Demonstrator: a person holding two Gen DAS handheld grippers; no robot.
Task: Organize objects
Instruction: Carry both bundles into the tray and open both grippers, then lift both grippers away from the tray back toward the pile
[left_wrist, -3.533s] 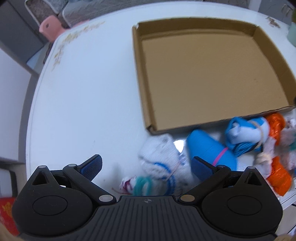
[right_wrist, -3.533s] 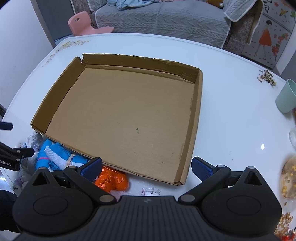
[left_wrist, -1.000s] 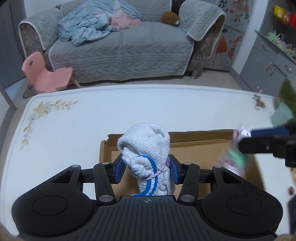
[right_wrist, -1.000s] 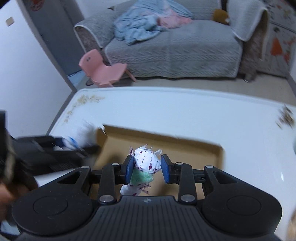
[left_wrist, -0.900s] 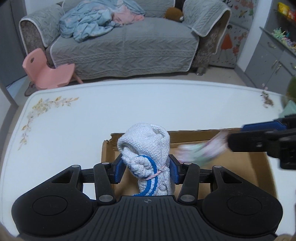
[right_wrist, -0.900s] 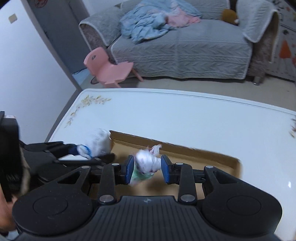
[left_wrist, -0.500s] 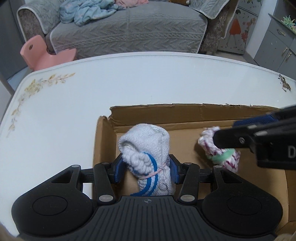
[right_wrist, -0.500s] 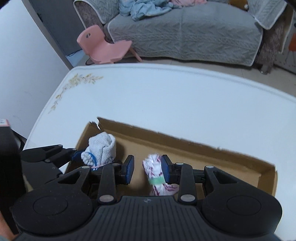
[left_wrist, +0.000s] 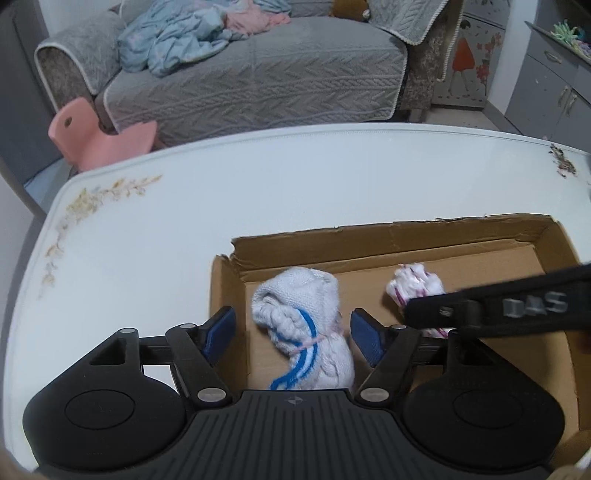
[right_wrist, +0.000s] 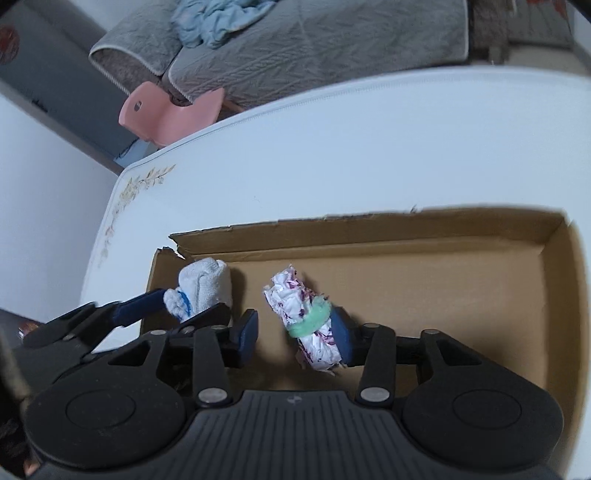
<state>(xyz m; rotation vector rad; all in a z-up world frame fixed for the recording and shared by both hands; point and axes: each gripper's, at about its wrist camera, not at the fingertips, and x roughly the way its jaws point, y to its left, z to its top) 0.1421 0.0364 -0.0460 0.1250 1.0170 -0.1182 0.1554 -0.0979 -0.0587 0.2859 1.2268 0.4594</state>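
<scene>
The lower part of the white and blue sock roll (left_wrist: 306, 332) is hidden behind the left gripper (left_wrist: 293, 330) body, and the purple-speckled roll (left_wrist: 413, 286) is partly covered by the right gripper's arm, where the blurred letters "DAS" can be read. Both rolls are seen standing inside the cardboard tray (left_wrist: 406, 236) on the white table (left_wrist: 258, 184). The left gripper's jaws are spread wide, apart from the sock roll between them. The right gripper (right_wrist: 293, 332) is likewise spread, one pad touching the purple-speckled roll (right_wrist: 306, 325).
</scene>
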